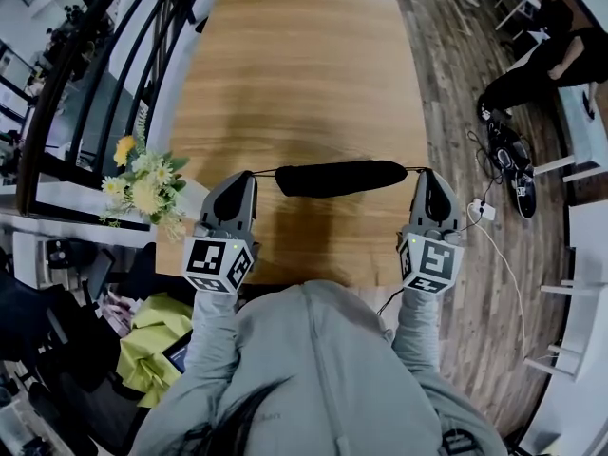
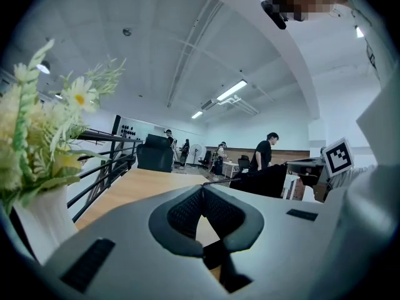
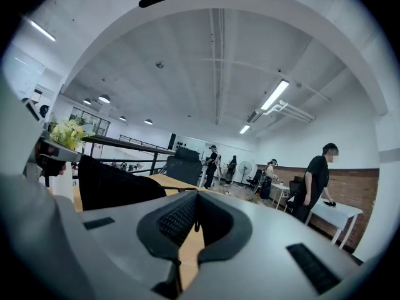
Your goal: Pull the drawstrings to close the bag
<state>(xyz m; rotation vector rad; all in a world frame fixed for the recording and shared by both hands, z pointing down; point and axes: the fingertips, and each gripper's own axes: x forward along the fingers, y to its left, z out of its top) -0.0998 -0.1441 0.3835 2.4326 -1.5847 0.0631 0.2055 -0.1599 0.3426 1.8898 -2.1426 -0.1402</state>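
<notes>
A black drawstring bag hangs gathered into a long narrow shape between my two grippers, above the near part of the wooden table. My left gripper is shut on the left drawstring, which runs taut to the bag's left end. The right drawstring is pinched in my right gripper, also shut. In the left gripper view the cord leaves the closed jaw tips toward the bag. The right gripper view shows the bag left of the closed jaws.
A white vase of yellow and white flowers stands at the table's left edge, close to my left gripper. A black railing runs along the left. On the floor to the right lie cables, a white power strip and shoes.
</notes>
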